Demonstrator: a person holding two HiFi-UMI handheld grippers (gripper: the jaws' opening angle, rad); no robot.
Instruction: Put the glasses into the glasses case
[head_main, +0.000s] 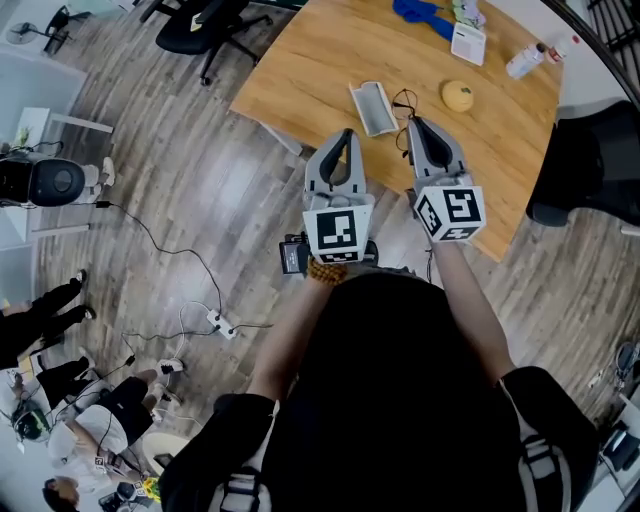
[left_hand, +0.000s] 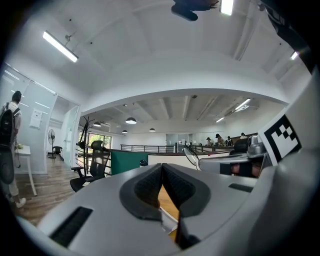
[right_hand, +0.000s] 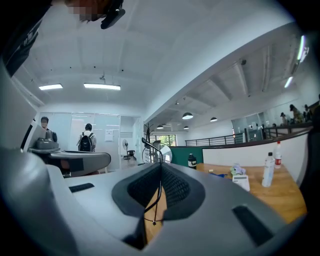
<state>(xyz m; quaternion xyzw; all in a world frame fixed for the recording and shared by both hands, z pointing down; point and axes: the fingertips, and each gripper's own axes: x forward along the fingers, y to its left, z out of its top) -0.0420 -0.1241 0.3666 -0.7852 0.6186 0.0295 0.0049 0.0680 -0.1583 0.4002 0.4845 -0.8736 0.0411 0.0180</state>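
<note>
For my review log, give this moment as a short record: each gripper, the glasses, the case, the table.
left gripper: shut, empty
right gripper: shut on the glasses
glasses: held by one arm, not in case
case: open, lying on the table
also on table: bottle, blue cloth, yellow round thing

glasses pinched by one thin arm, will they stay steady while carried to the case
Likely light: the glasses have a thin wire frame. Held by the right gripper on one slim arm only, they may swing or twist. They look fragile, so ease them into the case.
</note>
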